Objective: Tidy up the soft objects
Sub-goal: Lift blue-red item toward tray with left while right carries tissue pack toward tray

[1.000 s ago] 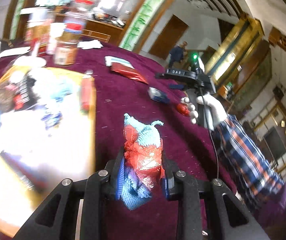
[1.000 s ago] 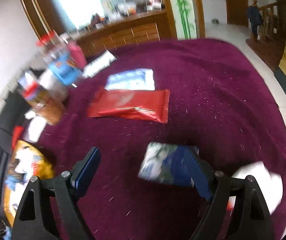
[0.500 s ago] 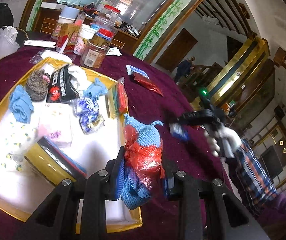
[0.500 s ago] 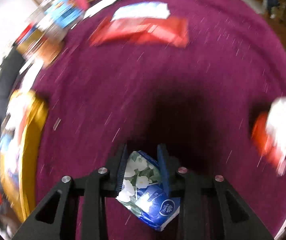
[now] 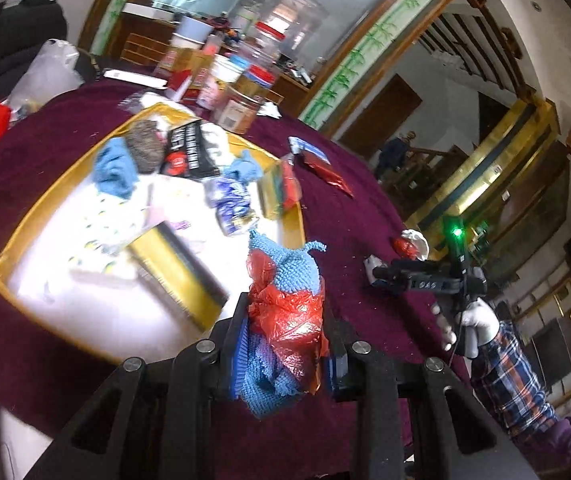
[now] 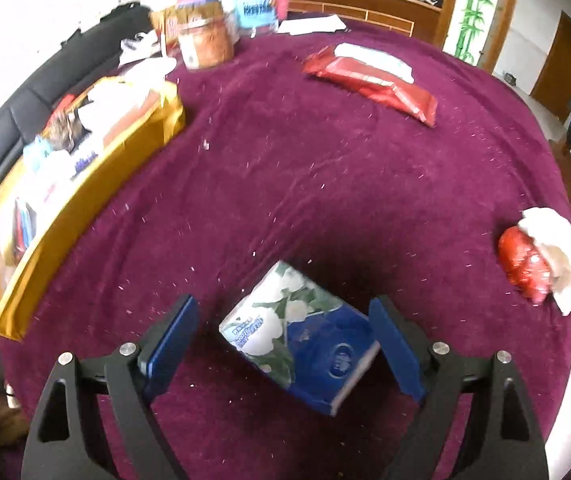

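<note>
The right tool (image 6: pixel 283 350) has just opened wide, letting go of the tissue pack (image 6: pixel 301 336). The left tool (image 5: pixel 285 344) squeezes the blue cloth bundle (image 5: pixel 283 308) near the tray (image 5: pixel 297 224).

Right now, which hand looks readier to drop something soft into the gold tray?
Left. Its claw grips the blue knitted cloth at the gold tray; the right claw is open around the tissue pack.

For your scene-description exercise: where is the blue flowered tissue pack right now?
In the right wrist view the tissue pack lies on the purple tablecloth between the right gripper's open fingers, red-and-white bundle to its right.
</note>
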The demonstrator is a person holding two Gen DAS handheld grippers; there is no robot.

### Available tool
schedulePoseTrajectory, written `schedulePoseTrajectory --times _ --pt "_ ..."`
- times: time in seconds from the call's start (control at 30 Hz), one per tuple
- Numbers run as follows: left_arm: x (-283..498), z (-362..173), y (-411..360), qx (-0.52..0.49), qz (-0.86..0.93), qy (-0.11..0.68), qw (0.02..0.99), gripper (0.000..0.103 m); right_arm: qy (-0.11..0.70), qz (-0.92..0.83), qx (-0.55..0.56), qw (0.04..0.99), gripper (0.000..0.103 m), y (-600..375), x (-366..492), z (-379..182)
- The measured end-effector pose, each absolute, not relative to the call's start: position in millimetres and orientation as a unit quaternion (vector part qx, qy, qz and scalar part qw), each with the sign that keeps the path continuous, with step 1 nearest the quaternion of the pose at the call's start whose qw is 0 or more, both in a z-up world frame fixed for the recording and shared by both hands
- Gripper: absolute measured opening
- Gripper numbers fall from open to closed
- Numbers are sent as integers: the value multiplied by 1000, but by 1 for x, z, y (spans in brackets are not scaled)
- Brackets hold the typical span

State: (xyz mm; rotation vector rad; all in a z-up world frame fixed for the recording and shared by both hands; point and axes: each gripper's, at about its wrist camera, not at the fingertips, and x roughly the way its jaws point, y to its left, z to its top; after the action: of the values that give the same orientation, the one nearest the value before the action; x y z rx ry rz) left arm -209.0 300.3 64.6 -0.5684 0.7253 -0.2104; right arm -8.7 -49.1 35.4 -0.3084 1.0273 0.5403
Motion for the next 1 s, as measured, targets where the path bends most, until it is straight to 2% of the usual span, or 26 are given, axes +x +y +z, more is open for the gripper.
schedulePoseTrajectory --times 0.07,0.1,0.17,0.3,0.37,0.47,0.6,0.63,0.67,0.73,0.83,1.0 --pt "-218 66 303 -273 -92 346 893 30 482 247 -158 825 84 -44 -8 27" --pt "-222 68 305 -271 -87 344 895 30 476 244 -163 829 79 -43 -12 25" --pt "-225 68 309 -270 -81 341 897 30 471 242 -157 834 62 -45 -19 26" --pt "-224 66 313 -272 -70 339 898 30 469 240 -142 838 53 -46 -36 32" --pt "-223 63 312 -274 -70 342 896 30 465 235 -153 840 36 -44 -48 31" --pt "-222 57 311 -274 -67 350 893 30 454 236 -147 846 28 -42 -63 38" --pt "-226 52 314 -281 -64 352 891 30 461 250 -151 838 29 -38 -71 42" --pt "-227 52 315 -281 -64 351 891 30 458 246 -157 840 37 -37 -72 42" --pt "-228 53 316 -281 -65 349 891 30 452 244 -159 843 55 -38 -73 42" --pt "-231 55 317 -281 -64 346 893 30 438 232 -163 853 80 -41 -72 46" --pt "-231 56 319 -282 -65 344 893 30 409 223 -163 870 83 -45 -69 53" --pt "-232 54 323 -286 -61 344 892 30 443 243 -178 844 83 -39 -57 33"
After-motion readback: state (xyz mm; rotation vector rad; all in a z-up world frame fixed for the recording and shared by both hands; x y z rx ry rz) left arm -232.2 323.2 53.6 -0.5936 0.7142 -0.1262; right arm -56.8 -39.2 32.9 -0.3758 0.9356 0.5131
